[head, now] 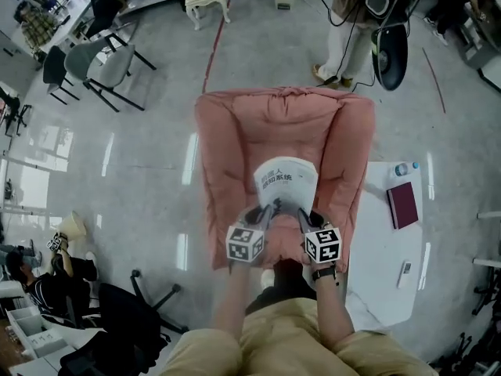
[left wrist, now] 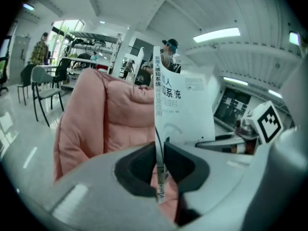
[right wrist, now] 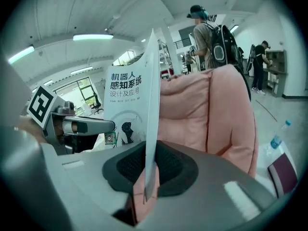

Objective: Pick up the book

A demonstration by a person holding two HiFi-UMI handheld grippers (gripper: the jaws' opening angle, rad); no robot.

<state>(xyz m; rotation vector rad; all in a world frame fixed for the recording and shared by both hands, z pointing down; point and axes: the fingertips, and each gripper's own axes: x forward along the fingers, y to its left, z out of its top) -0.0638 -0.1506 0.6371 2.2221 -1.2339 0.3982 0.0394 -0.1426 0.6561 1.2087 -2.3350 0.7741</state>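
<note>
An open-plan lab or office: polished grey floor [head: 149, 171], office chairs [head: 106, 69] far ahead-left of the left tool [head: 262, 211], strip lights [left wrist: 216, 34] overhead, a white counter [head: 376, 257] to the right of the right tool [head: 307, 214], a person [right wrist: 207, 32] with a backpack [right wrist: 222, 47] standing beyond it.

White book [head: 286, 182], dark lettering on its cover; pink quilted armchair [head: 227, 147]; maroon notebook [head: 403, 204] on a white desk [head: 376, 272]; pale grey glossy floor [head: 141, 178]; khaki trousers [head: 282, 343].

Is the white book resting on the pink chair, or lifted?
Lifted: the left gripper and right gripper pinch the book by its bottom edge, clear of the chair.
</note>
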